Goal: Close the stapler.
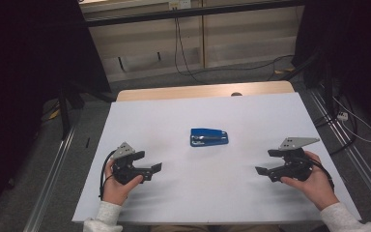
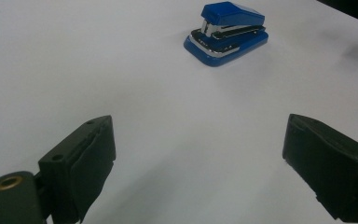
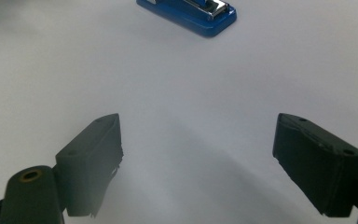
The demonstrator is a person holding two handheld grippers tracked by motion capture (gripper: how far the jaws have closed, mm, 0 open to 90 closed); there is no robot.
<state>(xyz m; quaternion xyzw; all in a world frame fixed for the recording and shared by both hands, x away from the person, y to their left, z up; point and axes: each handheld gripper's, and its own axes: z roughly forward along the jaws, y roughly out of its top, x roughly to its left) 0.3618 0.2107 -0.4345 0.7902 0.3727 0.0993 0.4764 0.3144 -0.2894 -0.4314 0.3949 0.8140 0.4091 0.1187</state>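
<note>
A small blue stapler (image 1: 209, 137) lies flat near the middle of the white table (image 1: 174, 116). My left gripper (image 1: 155, 169) rests low at the front left, held in a hand, its jaws wide apart and empty. In the left gripper view the stapler (image 2: 226, 31) sits ahead and to the right of the left gripper (image 2: 198, 161). My right gripper (image 1: 260, 171) is at the front right, pointing left, also open and empty. The right gripper view shows the stapler (image 3: 191, 13) at the top edge, well beyond the right gripper (image 3: 198, 154).
A light wooden table edge (image 1: 203, 91) shows behind the white sheet. Cables (image 1: 183, 53) run across the grey floor beyond. Dark stands (image 1: 67, 101) flank the table on both sides, and floor rails (image 1: 352, 154) run along the right.
</note>
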